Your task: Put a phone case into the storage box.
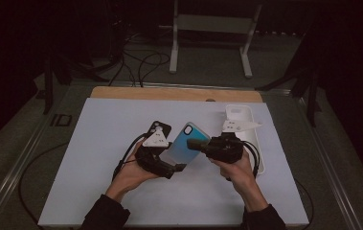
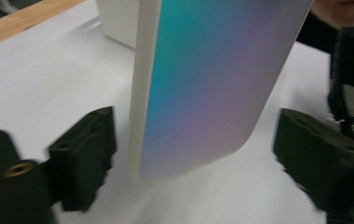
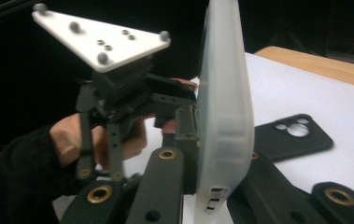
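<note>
A phone case (image 1: 185,140) with a teal-to-purple back and a frosted rim is held up above the white table, tilted. My right gripper (image 1: 199,144) is shut on its upper part; the right gripper view shows the case edge-on (image 3: 223,107) between the two black jaws of that gripper (image 3: 212,186). My left gripper (image 1: 178,167) stands open around the case's lower end. In the left gripper view the case (image 2: 212,84) hangs between the jaws of the left gripper (image 2: 198,158), with a gap on both sides.
A black phone case (image 1: 159,128) lies flat on the white mat (image 1: 102,143) behind my left hand, seen as the black case (image 3: 293,135) in the right gripper view. A white case (image 1: 240,115) lies at the back right. A wooden table edge (image 1: 174,93) runs along the far side.
</note>
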Motion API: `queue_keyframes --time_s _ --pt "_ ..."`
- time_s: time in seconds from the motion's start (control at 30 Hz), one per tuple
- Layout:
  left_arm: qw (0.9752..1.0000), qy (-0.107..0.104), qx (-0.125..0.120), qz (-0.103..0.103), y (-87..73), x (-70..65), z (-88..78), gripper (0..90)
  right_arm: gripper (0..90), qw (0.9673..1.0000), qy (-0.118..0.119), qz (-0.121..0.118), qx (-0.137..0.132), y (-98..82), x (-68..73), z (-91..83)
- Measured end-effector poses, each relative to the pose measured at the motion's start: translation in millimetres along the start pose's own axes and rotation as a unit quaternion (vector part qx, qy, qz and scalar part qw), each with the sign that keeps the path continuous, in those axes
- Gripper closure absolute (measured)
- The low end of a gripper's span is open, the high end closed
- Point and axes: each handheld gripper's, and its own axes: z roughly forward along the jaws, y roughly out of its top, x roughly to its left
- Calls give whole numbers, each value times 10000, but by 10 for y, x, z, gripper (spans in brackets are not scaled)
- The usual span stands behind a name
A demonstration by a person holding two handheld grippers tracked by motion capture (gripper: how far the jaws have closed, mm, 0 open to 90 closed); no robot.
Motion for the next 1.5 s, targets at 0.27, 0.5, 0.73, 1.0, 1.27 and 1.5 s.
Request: queue_keyframes --time_s 0.27,0.5,0.73,1.0,1.27,1.5 --pt "9990 -417 -156 -42 -20 29 -16 364 866 9995 242 -187 76 -1 35 5" --pt "9980 -601 -177 98 -66 37 -53 534 849 9987 255 -392 212 -6 12 -26" --pt "9975 -639 -69 280 -97 -15 -44 726 676 9984 125 -479 288 -7 -12 -33" --pt "9982 -469 -130 350 -111 -52 -19 807 343 9973 -269 -524 430 10 6 42" --pt "9997 -48 -191 174 -145 5 -77 809 142 9947 -884 -352 391 12 -2 -4" --pt "9995 247 -214 36 -156 31 -72 808 116 9931 -1139 -179 213 35 29 -41"
